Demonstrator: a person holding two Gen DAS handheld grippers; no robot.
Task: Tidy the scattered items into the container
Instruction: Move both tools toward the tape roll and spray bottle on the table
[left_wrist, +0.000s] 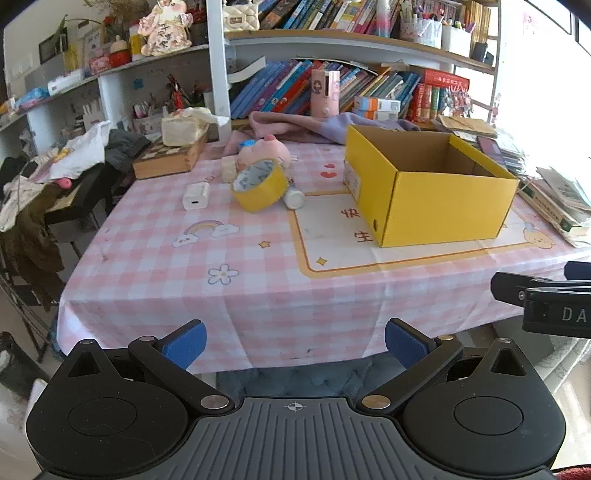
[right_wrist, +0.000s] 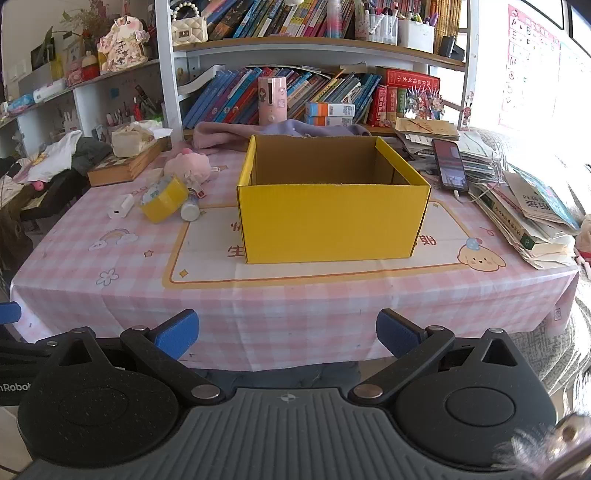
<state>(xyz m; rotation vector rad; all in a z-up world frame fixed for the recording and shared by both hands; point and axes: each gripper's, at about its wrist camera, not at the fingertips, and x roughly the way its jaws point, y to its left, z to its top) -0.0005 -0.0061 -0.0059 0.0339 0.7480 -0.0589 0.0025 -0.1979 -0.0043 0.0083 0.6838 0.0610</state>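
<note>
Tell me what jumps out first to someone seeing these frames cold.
The open yellow cardboard box dominates, standing in the middle of the pink checked tablecloth, and what shows of its inside looks empty. To its left lies a small cluster: a yellow roll of tape, a white charger block and a pink plush toy. Both the left gripper and the right gripper are open, short of the table.

On the table (right_wrist: 295, 314), the box (right_wrist: 332, 225) sits right of the tape roll (right_wrist: 164, 199) — charger (right_wrist: 120, 206) farther left.
</note>
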